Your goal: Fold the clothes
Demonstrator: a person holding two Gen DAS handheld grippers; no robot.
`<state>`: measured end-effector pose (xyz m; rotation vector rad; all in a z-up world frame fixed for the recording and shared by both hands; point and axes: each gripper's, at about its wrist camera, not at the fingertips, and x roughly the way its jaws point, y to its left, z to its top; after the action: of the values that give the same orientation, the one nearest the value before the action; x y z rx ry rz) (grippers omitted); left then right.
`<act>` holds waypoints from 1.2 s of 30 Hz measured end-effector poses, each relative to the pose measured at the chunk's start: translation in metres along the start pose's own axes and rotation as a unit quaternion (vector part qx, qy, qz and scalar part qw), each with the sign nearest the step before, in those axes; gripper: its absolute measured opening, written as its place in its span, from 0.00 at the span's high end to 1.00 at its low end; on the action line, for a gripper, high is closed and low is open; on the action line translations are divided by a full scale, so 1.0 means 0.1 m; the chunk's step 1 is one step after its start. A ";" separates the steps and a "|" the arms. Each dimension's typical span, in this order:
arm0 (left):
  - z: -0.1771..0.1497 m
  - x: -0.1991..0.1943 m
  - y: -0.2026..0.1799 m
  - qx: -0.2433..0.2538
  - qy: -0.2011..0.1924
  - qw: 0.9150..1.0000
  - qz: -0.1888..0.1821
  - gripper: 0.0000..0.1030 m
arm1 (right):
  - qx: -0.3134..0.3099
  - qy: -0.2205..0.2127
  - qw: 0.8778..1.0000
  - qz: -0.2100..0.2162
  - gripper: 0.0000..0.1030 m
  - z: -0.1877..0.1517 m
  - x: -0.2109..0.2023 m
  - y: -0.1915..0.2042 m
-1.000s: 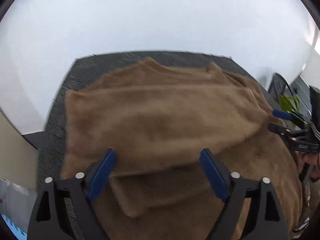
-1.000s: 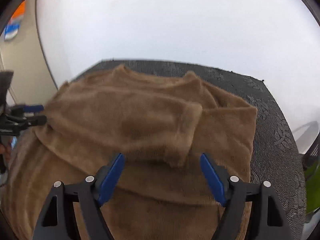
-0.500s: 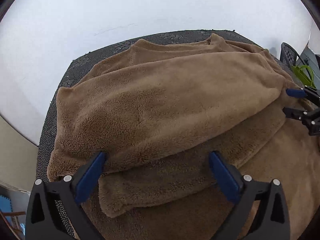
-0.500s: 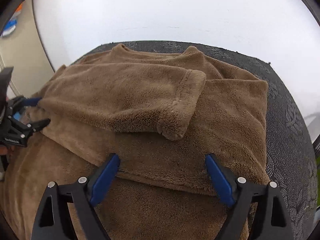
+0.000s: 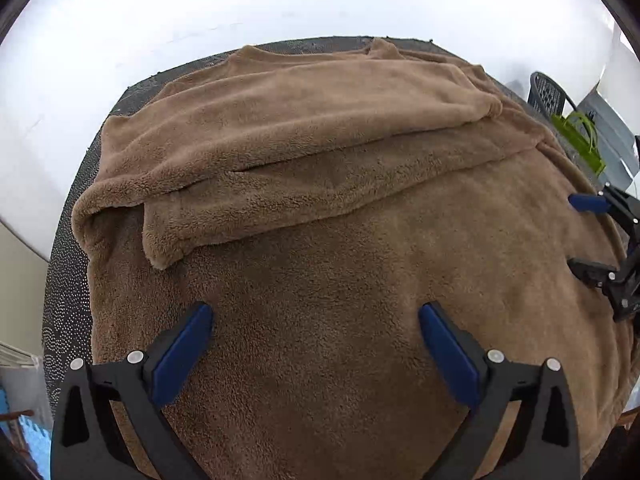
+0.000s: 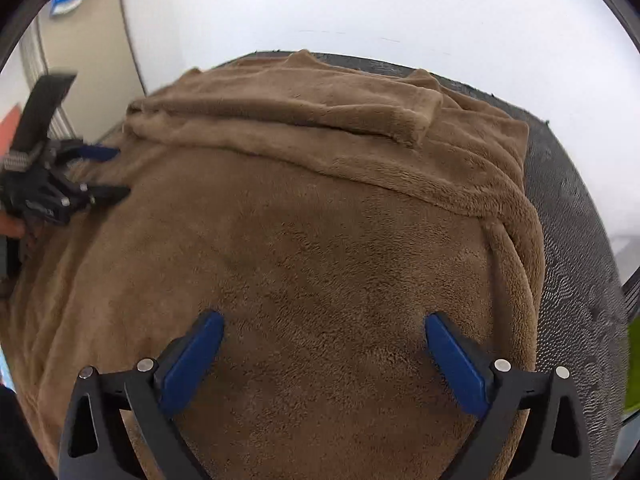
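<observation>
Your left gripper (image 5: 316, 316) hangs over the brown fleece garment (image 5: 320, 208), jaws wide, nothing between them. Right gripper (image 6: 324, 324) jaws are opening, also empty. Both sleeves lie folded across it on the dark surface (image 6: 572, 216).

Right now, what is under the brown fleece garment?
The brown fleece garment lies on a dark patterned tabletop, which shows along the left, far and right edges. The garment hides the rest of the surface, and whether anything lies beneath it cannot be seen.
</observation>
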<state>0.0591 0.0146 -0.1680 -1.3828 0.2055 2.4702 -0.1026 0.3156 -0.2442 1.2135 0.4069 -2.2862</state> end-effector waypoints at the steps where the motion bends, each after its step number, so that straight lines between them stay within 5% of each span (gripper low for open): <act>1: 0.00 0.00 0.00 -0.001 -0.002 1.000 0.000 0.00 | 0.000 0.000 1.000 0.000 0.00 0.00 0.00 0.00; 5: -0.02 -0.05 0.00 -0.014 0.005 1.000 0.001 0.00 | 0.003 -0.001 1.000 -0.004 0.01 -0.03 -0.06 0.00; 8: -0.14 -0.24 -0.05 -0.015 0.002 0.999 -0.033 0.00 | 0.003 -0.028 1.000 -0.004 0.01 -0.16 -0.36 0.05; 13: -0.47 -0.64 -0.29 0.026 -0.016 0.995 -0.093 0.00 | -0.017 -0.114 0.993 0.021 0.01 -0.69 -1.10 0.19; 17: -0.75 -0.86 -0.55 0.073 -0.028 0.990 -0.117 0.00 | -0.028 -0.112 0.993 0.008 0.01 -1.11 -1.29 0.31; 28: -1.36 -1.15 -1.11 0.177 -0.050 0.981 -0.066 0.00 | -0.015 -0.108 0.994 0.025 0.01 -1.69 -1.59 0.41; 36: -1.60 -1.31 -0.92 0.137 -0.059 0.988 -0.031 0.00 | -0.043 -0.096 0.991 -0.081 0.01 -1.78 -1.55 0.44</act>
<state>0.2830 0.0338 -0.1383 -1.1090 0.4490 2.3591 0.1154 0.4125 -0.2151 0.9380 0.5437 -2.4672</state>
